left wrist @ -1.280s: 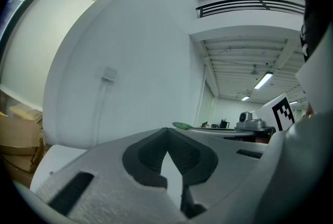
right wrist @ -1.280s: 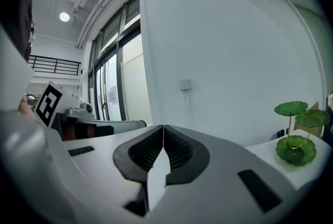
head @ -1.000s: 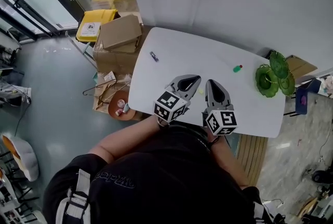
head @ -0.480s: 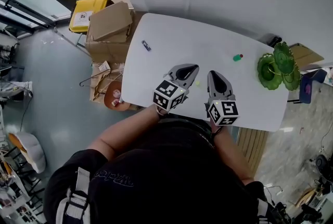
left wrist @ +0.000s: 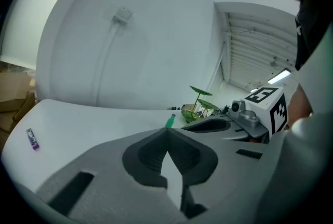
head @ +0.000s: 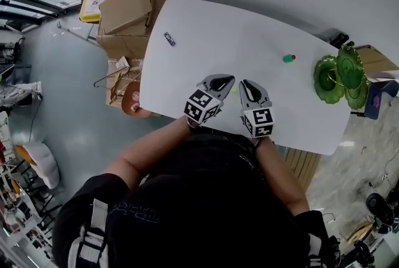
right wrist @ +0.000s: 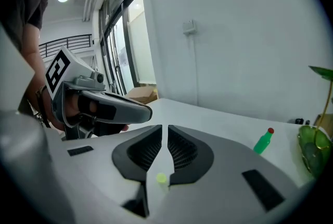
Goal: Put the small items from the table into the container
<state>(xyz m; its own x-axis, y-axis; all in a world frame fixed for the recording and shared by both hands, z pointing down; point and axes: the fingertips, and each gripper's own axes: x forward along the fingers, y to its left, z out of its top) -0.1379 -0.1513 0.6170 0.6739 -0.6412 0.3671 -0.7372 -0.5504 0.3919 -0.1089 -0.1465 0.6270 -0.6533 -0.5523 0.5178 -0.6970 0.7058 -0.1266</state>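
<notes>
Right gripper view: pale yellow-green bead (right wrist: 162, 178) lies on the tabletop (head: 206, 42) near its near edge, right under your fingers.
Left gripper (head: 223, 81) fingers meet at the tips and hold nothing; right gripper (right wrist: 165, 132) fingers are a thin slit apart, also empty. Spread the right fingers wide, centre over the bead, come straight down and close gently, since it probably rolls. Green bottle (head: 288, 58) and green tiered dish (head: 330, 80) are toward the right edge, purple piece (head: 169, 40) by the far left corner.
</notes>
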